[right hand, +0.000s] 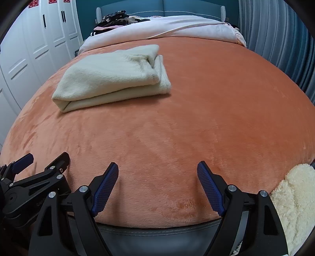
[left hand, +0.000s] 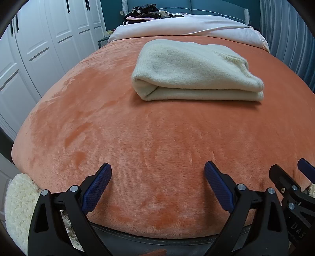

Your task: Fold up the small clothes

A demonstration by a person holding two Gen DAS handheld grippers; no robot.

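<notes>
A cream knitted garment (left hand: pixel 195 70) lies folded in a thick rectangle on the orange blanket (left hand: pixel 118 128), far from both grippers. It also shows in the right wrist view (right hand: pixel 112 76), left of centre. My left gripper (left hand: pixel 157 169) is open and empty, held low over the near edge of the bed. My right gripper (right hand: pixel 157 167) is open and empty, beside the left one at the same edge. The right gripper shows at the right edge of the left wrist view (left hand: pixel 291 173), and the left gripper shows at the left edge of the right wrist view (right hand: pixel 43 161).
A pile of dark clothes (left hand: pixel 143 11) lies at the head of the bed on a pale pink cover (left hand: pixel 177 27). White wardrobe doors (left hand: pixel 39 49) stand along the left. A curtain (right hand: pixel 275 39) hangs on the right. Fluffy cream sleeves (right hand: pixel 291 197) show at the edges.
</notes>
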